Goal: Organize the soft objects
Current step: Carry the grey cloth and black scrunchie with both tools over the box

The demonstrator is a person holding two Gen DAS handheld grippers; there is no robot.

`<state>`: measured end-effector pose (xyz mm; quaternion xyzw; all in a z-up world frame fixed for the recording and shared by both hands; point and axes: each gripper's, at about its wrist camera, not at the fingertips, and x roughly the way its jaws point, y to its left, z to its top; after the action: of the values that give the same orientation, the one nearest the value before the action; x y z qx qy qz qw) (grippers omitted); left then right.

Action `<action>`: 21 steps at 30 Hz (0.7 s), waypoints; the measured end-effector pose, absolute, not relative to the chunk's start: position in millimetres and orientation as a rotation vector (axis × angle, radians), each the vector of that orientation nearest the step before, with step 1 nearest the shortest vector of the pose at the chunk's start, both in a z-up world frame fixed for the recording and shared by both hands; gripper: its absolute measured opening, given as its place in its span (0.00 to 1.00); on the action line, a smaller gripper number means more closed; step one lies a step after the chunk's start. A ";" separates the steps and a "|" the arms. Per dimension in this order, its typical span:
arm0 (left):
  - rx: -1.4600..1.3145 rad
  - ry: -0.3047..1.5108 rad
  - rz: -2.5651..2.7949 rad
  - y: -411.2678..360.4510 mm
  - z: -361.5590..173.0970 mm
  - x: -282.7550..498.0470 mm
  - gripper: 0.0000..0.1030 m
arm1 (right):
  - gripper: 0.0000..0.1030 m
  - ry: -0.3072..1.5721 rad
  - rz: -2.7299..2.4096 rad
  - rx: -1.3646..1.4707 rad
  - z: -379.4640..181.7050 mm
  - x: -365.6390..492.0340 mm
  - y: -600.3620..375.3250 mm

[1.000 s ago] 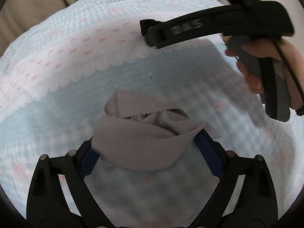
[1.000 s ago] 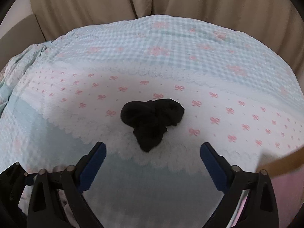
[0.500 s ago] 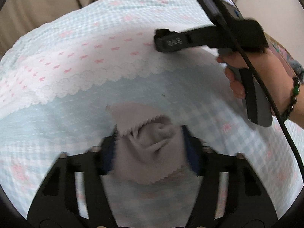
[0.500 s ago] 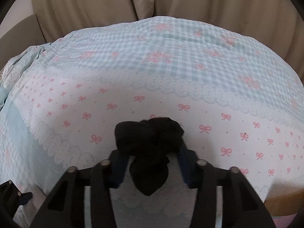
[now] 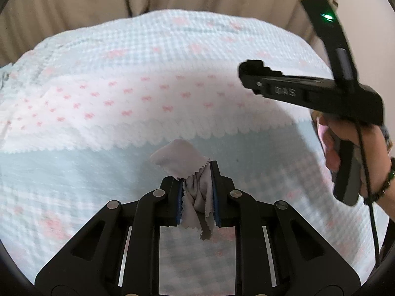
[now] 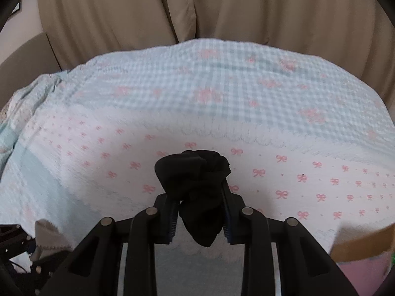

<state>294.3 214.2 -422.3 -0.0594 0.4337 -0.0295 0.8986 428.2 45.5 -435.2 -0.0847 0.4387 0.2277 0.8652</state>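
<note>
My left gripper (image 5: 197, 192) is shut on a grey cloth (image 5: 182, 162) with pinked edges and holds it above the bedspread (image 5: 98, 98). The cloth bunches between the blue pads and hangs below them. My right gripper (image 6: 198, 209) is shut on a crumpled black cloth (image 6: 195, 172), lifted over the white band with pink bows. The right gripper's body (image 5: 308, 96) also shows at the right of the left wrist view, held by a hand. The grey cloth shows at the lower left of the right wrist view (image 6: 47, 234).
The bed is covered by a light blue checked bedspread (image 6: 222, 86) with a white scalloped band. Beige curtains (image 6: 172, 12) hang behind the bed. A brown cardboard edge (image 6: 363, 241) sits at the lower right, with pink below it.
Both grippers went from open around their cloths to shut on them. Each has lifted its cloth off the bedspread.
</note>
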 end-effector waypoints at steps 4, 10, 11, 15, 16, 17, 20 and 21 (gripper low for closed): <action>-0.133 0.872 -0.052 215.7 -390.4 293.8 0.15 | 0.26 0.906 0.469 -0.159 -401.8 415.1 42.8; -0.150 0.823 -0.061 210.5 -332.1 284.5 0.15 | 0.26 0.882 0.452 -0.129 -340.3 388.2 33.0; -0.151 0.810 -0.063 207.9 -320.2 281.7 0.15 | 0.26 0.881 0.448 -0.120 -330.6 383.3 30.6; -0.151 0.779 -0.068 198.2 -284.8 275.2 0.15 | 0.26 0.867 0.427 -0.101 -292.2 357.2 19.2; -0.148 0.773 -0.070 194.2 -274.2 273.0 0.15 | 0.26 0.864 0.420 -0.100 -284.3 351.3 16.2; -0.146 0.767 -0.069 191.1 -266.3 271.2 0.15 | 0.26 0.865 0.415 -0.094 -276.5 345.6 12.4; -0.146 0.754 -0.073 179.3 -242.6 265.3 0.15 | 0.26 0.863 0.394 -0.062 -253.6 328.7 -3.9; -0.147 0.749 -0.076 172.2 -232.1 262.1 0.15 | 0.26 0.866 0.384 -0.050 -246.0 323.9 -11.1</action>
<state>262.1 172.2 -232.1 -0.0719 0.3656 -0.0372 0.9273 323.9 -11.1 -246.0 -0.0239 0.4171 0.1848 0.8895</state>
